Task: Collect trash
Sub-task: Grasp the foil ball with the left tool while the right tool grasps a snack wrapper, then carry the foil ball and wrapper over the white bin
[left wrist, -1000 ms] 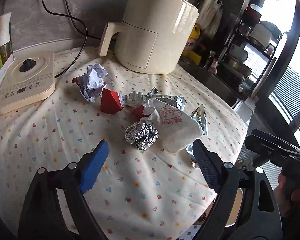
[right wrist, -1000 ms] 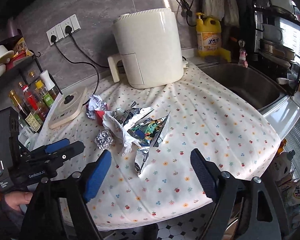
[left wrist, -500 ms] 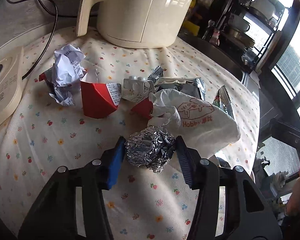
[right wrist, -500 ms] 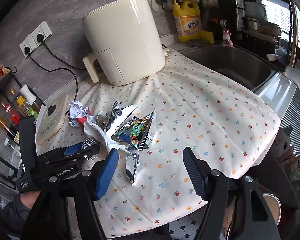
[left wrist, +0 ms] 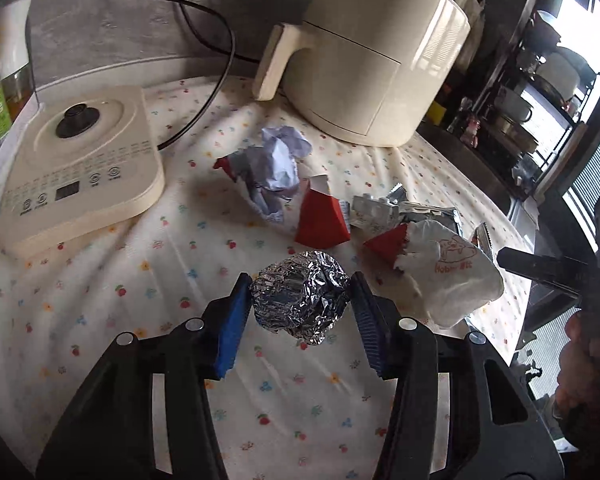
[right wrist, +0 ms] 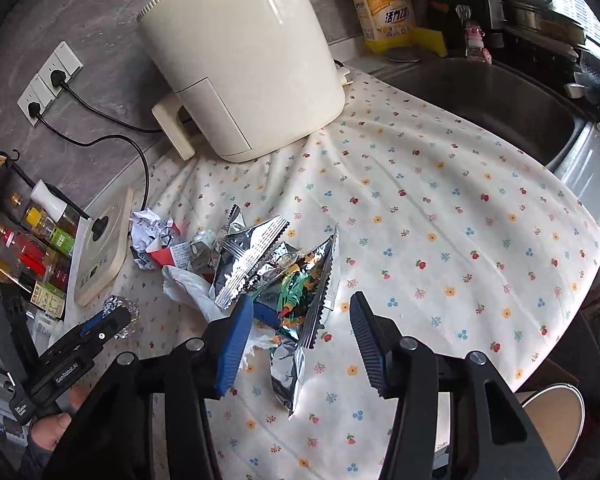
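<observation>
On the flowered cloth [left wrist: 140, 280], near its front edge: a foil ball [left wrist: 300, 300], pinched on both sides by the blue pads of the left gripper [left wrist: 300, 280]. Jaws just closed in on it. Hard to tell if lifted or touching the cloth.

Behind the ball, seen best from the left wrist: two red cartons [left wrist: 320, 220], a ball of crumpled paper [left wrist: 278, 160], and a white bag [left wrist: 456, 276] with a little drawing and the orange word "Hobby". Off to the left, a cream base with a knob and buttons [left wrist: 80, 172]. At the back, a big cream air fryer [left wrist: 372, 72].

Seen only from the right wrist: a torn snack bag [right wrist: 300, 284], shiny inside, green and orange outside, lying open between the pads of the right gripper [right wrist: 300, 302]. Jaws just closing, yet spread apart, with the right pad clear of the bag. Beside it, a silver bag [right wrist: 248, 256] with a zigzag edge. Also only here: a sink [right wrist: 480, 104], a yellow bottle [right wrist: 382, 8] with red Chinese writing, wall sockets [right wrist: 50, 80], and sauce bottles [right wrist: 32, 252] on a rack. Low on the left, a hand [right wrist: 48, 428] around the other gripper's black handle, marked "GenRobot.AI".
</observation>
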A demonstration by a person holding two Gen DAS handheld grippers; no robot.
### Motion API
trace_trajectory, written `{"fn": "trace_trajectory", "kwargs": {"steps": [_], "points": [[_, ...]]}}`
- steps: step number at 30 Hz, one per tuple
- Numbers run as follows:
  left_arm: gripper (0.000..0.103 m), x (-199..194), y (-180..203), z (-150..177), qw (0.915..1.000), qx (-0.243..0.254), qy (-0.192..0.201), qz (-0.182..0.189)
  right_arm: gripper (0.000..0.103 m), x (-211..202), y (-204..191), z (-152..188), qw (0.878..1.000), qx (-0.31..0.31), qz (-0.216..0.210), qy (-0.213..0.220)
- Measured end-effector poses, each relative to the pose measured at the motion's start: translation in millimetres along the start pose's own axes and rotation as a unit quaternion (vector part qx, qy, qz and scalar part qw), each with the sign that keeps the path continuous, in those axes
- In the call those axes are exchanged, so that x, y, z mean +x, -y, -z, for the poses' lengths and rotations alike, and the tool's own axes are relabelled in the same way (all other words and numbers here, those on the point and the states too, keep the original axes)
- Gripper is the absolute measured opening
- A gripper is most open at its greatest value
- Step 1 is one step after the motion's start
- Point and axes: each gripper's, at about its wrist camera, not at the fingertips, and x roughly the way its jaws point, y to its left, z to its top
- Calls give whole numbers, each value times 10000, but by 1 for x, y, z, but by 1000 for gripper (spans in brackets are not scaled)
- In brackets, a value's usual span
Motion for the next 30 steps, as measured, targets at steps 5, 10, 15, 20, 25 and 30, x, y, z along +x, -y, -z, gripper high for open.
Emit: {"fn": "trace_trajectory", "kwargs": {"steps": [5,10,15,20,25,30], "points": [[51,-11,-4,6,9998,-137,93,-66,4,18,11,3,9980,303,-290,-471],[51,-18,8,10,9997,-100,205,-48,2,-11,14,8,9993,67,-320,-163],[51,-24,40,11,9994,71,341,3,2,-49,32,11,9995,7,-314,103],[51,-34,83,20,9984,187,504,146,2,-86,58,23,9991,-24,-347,224],[51,-46,129,37,9976,312,555,271,2,-115,88,39,9991,-50,-331,266],[51,-53,164,59,9979,317,489,297,2,-139,112,54,9986,-100,-399,325]]}}
